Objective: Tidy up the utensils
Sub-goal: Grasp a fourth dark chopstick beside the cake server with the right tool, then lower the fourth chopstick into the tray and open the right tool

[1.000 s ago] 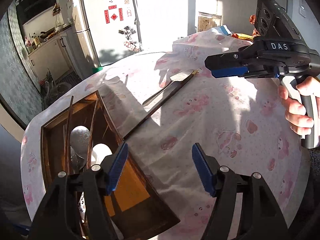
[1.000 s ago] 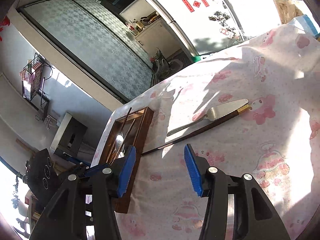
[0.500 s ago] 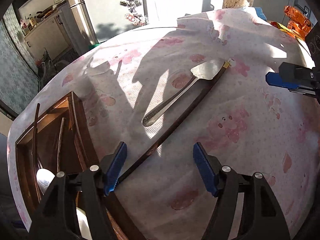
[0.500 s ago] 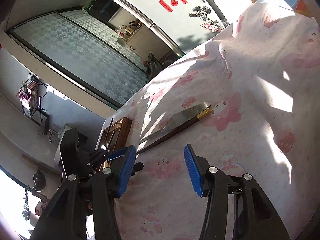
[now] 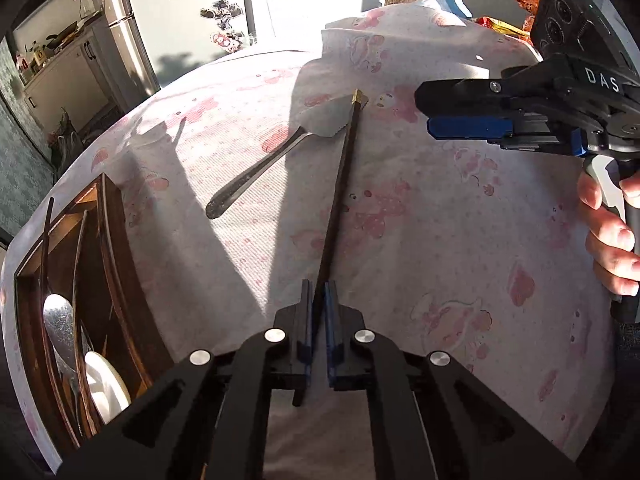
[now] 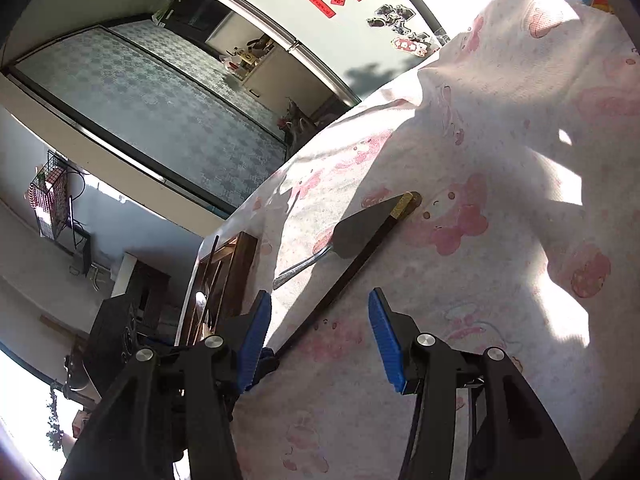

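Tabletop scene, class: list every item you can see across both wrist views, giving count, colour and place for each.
Chopstick: one, dark with gold tip, on the cloth, near end clamped.
Cake server: one, silver, left of the chopstick.
Wooden tray: one, brown, table's left edge.
Metal spoon: one, silver, in the tray.
White spoon: one, in the tray.
Tablecloth: one, white with pink print.
Fridge: one, pale, background.
Left gripper: shut on the chopstick.
Right gripper: open, above the cloth.
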Available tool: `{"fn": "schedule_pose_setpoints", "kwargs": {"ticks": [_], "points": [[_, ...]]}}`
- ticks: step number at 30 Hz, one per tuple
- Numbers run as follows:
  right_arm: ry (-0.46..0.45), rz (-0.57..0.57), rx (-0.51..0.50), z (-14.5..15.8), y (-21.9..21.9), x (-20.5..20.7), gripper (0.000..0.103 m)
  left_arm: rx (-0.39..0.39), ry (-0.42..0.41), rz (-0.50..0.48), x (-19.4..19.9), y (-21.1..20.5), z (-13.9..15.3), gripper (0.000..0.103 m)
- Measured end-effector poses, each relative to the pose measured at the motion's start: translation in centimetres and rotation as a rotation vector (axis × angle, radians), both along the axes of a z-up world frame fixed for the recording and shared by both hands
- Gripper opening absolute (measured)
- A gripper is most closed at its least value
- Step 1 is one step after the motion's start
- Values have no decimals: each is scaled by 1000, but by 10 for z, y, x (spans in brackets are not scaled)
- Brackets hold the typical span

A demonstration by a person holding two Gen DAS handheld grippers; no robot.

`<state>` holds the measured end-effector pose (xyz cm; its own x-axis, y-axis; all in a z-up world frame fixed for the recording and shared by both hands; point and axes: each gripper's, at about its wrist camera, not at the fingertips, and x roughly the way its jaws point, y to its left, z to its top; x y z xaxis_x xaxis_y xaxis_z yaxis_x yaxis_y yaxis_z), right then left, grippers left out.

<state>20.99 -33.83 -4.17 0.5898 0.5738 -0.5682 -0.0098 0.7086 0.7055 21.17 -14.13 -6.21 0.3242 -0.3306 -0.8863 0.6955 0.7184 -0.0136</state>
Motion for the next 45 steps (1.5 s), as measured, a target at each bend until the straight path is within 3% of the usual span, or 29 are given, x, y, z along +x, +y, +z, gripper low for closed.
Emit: {"fn": "schedule_pose_setpoints", "kwargs": {"ticks": [9,11,13,15,21,26,35,43,45], "points": [[97,59,37,-21,40,2,51,-188,7,13,-35,6,33,5],[105,41,40,-25,43,1,43,-190,8,6,-41,6,35,5],[103,29,37,-24,45,-2,22,-176,-6,6,-46,9,34,5],[92,23,40,-21,47,-6,17,-177,-10,7,-51,16,33,5],[36,68,-7,9,86,-9,15,-203,-42,45,-62,56,44,6],[-5,169,-29,31,151,3,14,-208,-97,120,-71,114,62,6],[16,285,-101,26,259,38,14,-180,-95,291,-58,210,54,6],[6,305,-147,34,264,34,15,-141,-89,331,-35,230,33,6],[-34,304,-151,45,250,23,22,-136,-87,322,-33,227,32,6]]}}
